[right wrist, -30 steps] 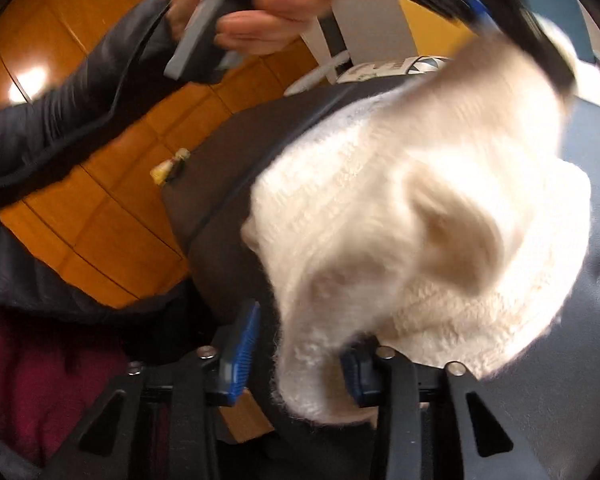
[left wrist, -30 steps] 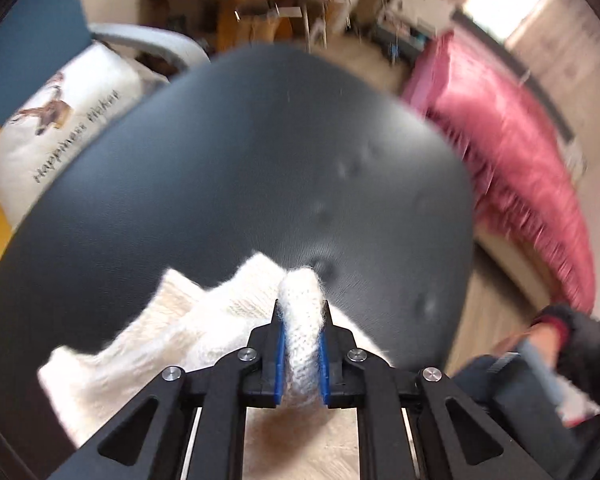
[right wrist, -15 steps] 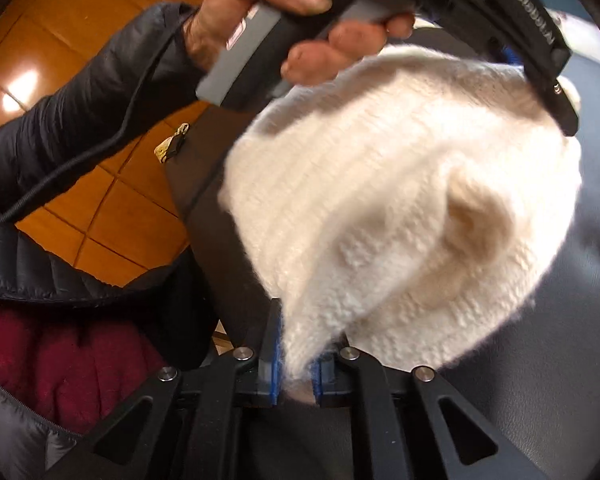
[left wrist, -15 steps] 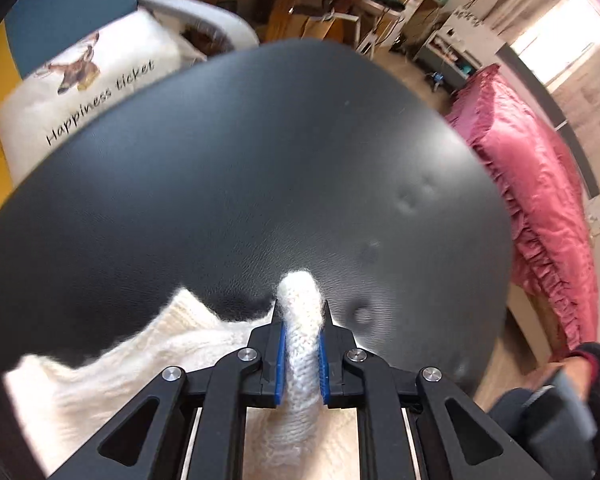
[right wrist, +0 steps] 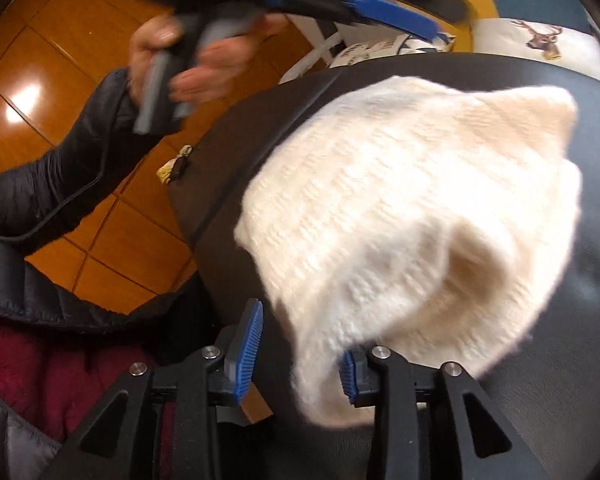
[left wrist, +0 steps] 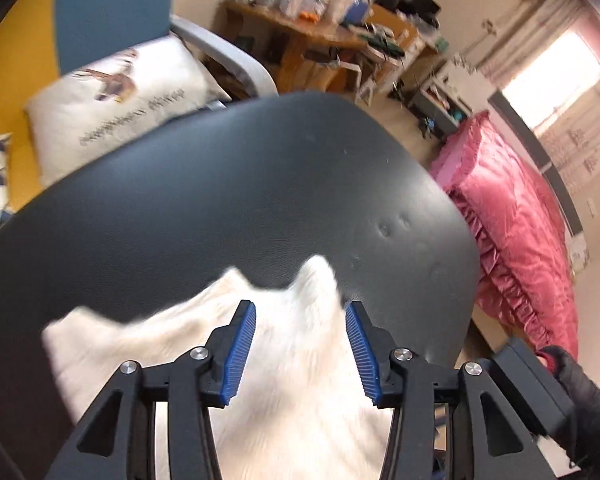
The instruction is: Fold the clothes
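Knit is a cream, fuzzy piece lying bunched on the black seat, toward its near edge; two pointed corners stick up at the far side in the left wrist view.

Left gripper: jaws opening, roughly half spread. Blue pads stand clear either side of the knit, which shows between them but is not pinched. Picture is motion-blurred.

Right gripper: jaws also opening, a bit less than half. A lower edge of the knit hangs into the gap; it lies against the right-hand pad, the left-hand pad is clear of it. No clamp visible.

In the right wrist view the hand on the left gripper's handle is up over the orange floor, blurred, dark puffy sleeve below it.

Pillow with a deer print sits beyond the seat, pink bedspread off to the right
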